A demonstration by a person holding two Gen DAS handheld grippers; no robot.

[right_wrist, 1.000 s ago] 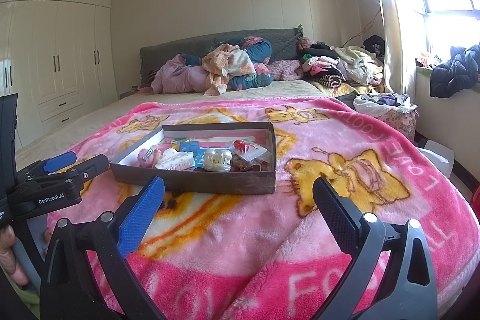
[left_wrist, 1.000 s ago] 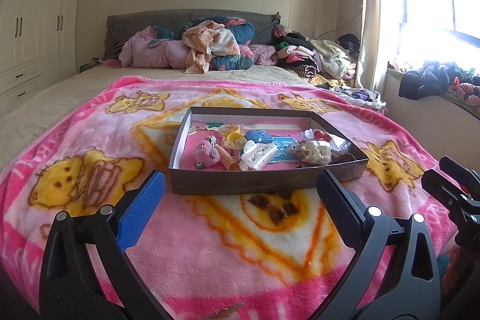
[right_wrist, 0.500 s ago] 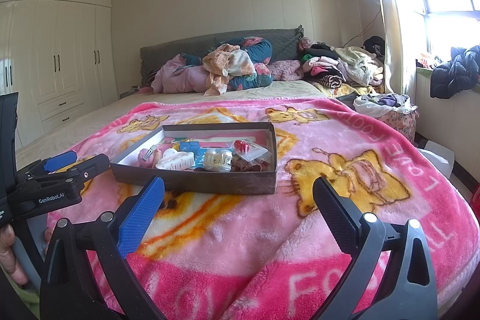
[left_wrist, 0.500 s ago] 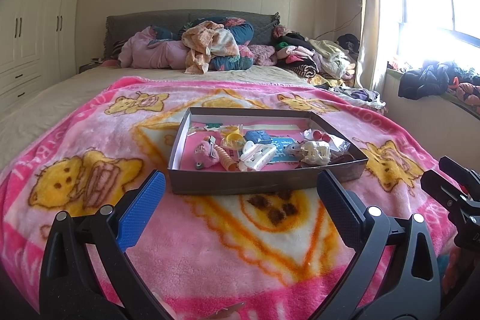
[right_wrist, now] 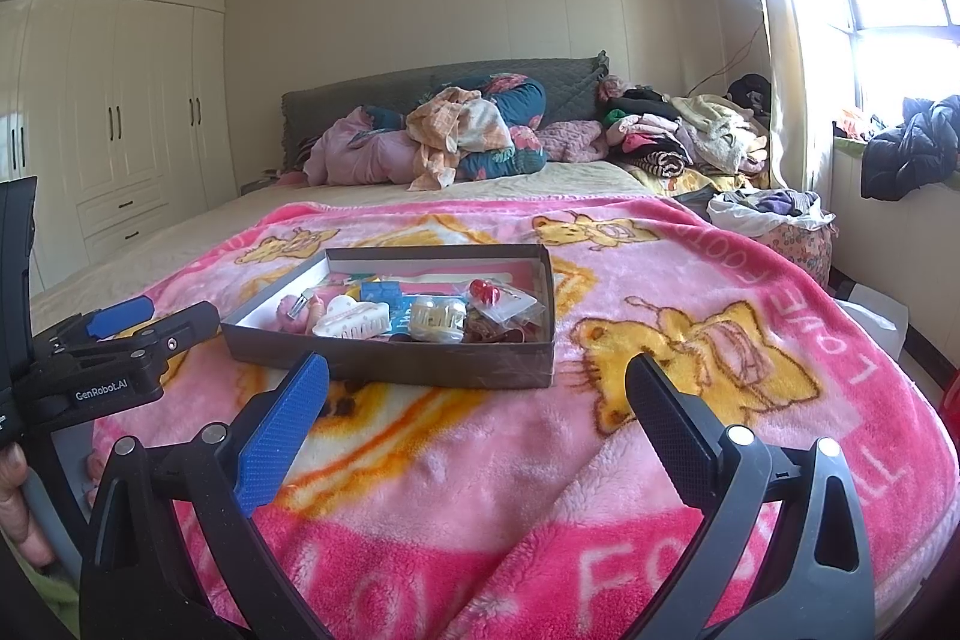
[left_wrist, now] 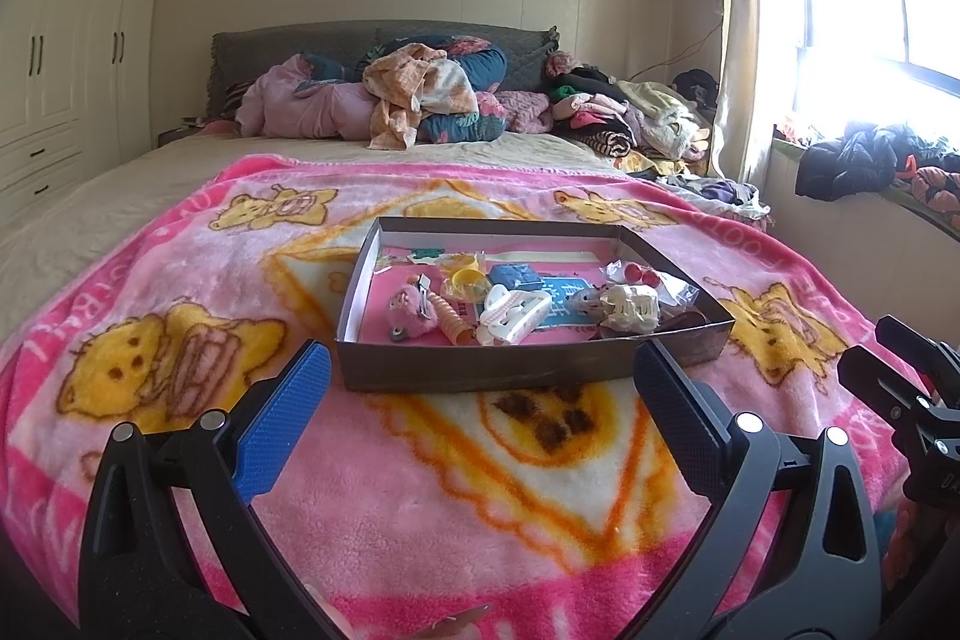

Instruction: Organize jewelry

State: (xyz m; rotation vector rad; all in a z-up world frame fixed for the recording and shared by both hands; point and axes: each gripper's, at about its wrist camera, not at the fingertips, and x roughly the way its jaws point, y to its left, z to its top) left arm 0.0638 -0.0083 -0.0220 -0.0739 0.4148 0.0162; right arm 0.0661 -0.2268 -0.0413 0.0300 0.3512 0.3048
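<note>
A shallow dark cardboard box (left_wrist: 480, 370) (right_wrist: 396, 358) rests on the pink blanket. Inside lie a white claw clip (left_wrist: 513, 313) (right_wrist: 354, 319), a cream clip (left_wrist: 630, 307) (right_wrist: 438, 319), a pink fluffy clip (left_wrist: 411, 310), a yellow ring (left_wrist: 465, 277), a blue card (left_wrist: 513, 275) and a clear bag with red beads (left_wrist: 639, 274) (right_wrist: 486, 291). My left gripper (left_wrist: 480, 400) hovers open just short of the box's near wall. My right gripper (right_wrist: 477, 403) is open too, before the box's right corner. Neither holds anything.
The pink bear-print blanket (left_wrist: 180, 316) covers the bed's foot. Piled clothes and bedding (left_wrist: 420, 100) lie against the headboard. White wardrobes (right_wrist: 108, 118) stand left. A window sill with a dark jacket (right_wrist: 912, 148) runs right. A hand (right_wrist: 18, 514) grips the left tool.
</note>
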